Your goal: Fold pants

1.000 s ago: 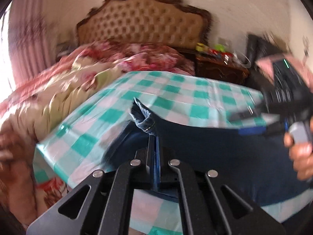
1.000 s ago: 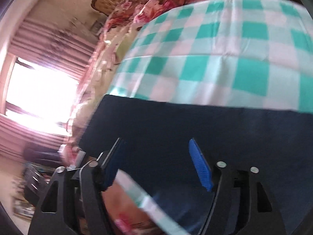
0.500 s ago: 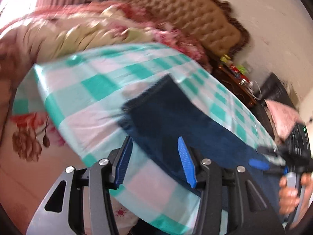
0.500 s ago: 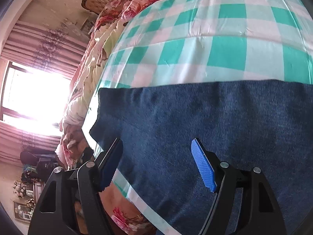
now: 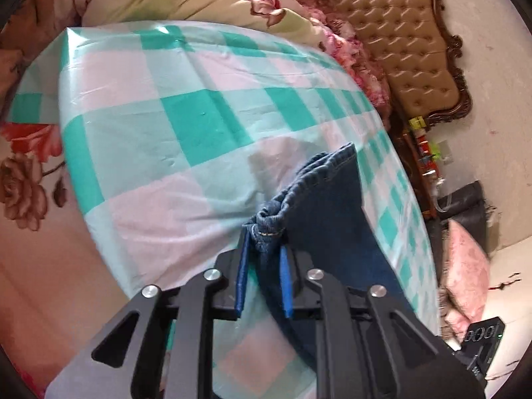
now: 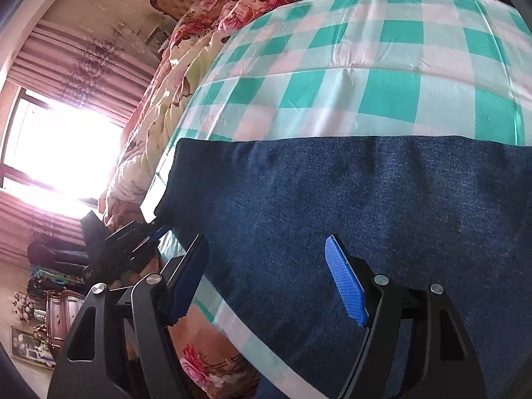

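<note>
Closing again on pants (image 5: pixel 319 212) hem, jaws

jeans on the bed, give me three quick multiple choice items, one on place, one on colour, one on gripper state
1. Where do the jeans lie?
A. on the checked cloth
B. on the floor
C. over the headboard

2. What colours is the checked cloth?
A. red and black
B. green, white and pale pink
C. yellow and grey

3. How does the right gripper stand?
A. clamped on a pillow
B. open over the jeans
C. shut on the cloth's edge

Answers:
1. A, the denim is spread flat on the cloth covering the bed.
2. B, green squares alternate with white and pale pink ones.
3. B, its blue pads stand wide apart above the denim. The left gripper, by contrast, is closing with a bunched hem of the jeans between its pads.
</note>
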A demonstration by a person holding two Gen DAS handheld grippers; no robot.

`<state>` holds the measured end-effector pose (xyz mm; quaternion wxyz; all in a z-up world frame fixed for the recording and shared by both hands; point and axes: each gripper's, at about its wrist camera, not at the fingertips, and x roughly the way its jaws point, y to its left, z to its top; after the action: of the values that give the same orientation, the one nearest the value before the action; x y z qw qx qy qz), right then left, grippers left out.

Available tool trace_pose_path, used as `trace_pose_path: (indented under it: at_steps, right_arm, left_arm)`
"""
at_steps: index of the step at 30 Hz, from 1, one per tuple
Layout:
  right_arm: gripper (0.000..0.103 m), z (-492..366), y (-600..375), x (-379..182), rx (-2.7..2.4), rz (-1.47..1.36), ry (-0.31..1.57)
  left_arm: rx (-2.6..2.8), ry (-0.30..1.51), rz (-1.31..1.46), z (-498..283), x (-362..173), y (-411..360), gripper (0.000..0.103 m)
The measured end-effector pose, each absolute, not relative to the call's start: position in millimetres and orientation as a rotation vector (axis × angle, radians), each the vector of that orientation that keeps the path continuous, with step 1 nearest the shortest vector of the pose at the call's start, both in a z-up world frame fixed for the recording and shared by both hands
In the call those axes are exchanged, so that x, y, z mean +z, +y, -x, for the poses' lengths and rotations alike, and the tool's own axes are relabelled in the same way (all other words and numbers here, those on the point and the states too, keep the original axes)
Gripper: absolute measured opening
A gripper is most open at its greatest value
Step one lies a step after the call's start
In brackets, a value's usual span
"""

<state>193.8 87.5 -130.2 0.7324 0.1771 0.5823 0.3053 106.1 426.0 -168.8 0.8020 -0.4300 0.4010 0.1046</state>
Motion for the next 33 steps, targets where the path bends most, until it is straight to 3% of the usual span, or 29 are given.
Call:
trace_pose_path:
  at_steps: [6, 11, 17, 22, 24, 27, 28, 33]
  right_arm:
    - [0.071, -194, 71, -115, 0.726, -0.508, 1.279]
    - [0.071, -191, 26, -101, 0.752, -0.709, 1.24]
    - [0.071, -170, -55, -106, 0.666, -0.844, 1.163]
    - [0.071, -153, -89, -134, 0.588, -0.88, 1.204]
    - [0.071, -151, -93, -143, 0.573, -0.893, 1.229]
    - [0.071, -149, -92, -149, 0.579, -0.916, 1.241]
    - [0.071, -149, -90, -149, 0.583, -0.916, 1.243]
    - [0.071, -153, -77, -151, 0.593, -0.911, 1.266]
  left_arm:
    - [0.18, 0.722, 0.509, -95, -106, 354, 0.011]
    - [0.159, 0.646, -0.029, -87, -73, 225, 0.011]
    - [0.037, 0.555, -0.529, -51, -120, 56, 0.011]
    - [0.024, 0.536, -0.737, -31, -173, 5, 0.012]
    - [0.04, 0.536, -0.768, -33, -178, 6, 0.018]
    - [0.038, 0.531, -0.818, -31, -180, 13, 0.049]
    - [0.036, 0.518, -0.831, -29, -180, 15, 0.053]
    - [-0.016, 0.552, -0.806, -29, -176, 23, 0.055]
